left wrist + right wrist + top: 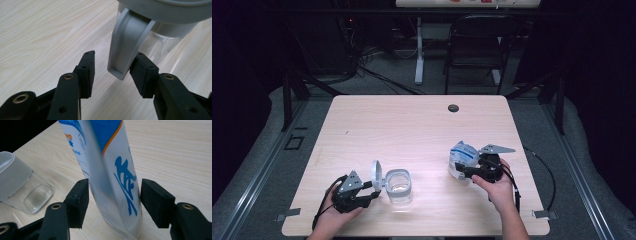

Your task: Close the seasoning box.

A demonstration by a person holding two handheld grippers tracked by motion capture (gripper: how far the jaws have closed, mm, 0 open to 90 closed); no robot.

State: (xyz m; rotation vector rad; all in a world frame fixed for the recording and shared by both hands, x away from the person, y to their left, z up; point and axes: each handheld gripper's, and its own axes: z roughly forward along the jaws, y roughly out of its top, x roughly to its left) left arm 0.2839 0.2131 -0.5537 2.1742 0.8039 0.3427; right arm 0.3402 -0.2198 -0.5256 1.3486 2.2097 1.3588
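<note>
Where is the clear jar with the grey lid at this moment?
In the high view the clear jar stands near the table's front edge, left of centre, just right of the left gripper, lid swung open.

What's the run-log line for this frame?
left gripper: open, jaws astride container lid tab | right gripper: open around white-blue pouch | glass container: upright, lid flipped open | table

Bare table [412,125] beyond; jar [398,187] and pouch [462,158] stand well apart.
</note>
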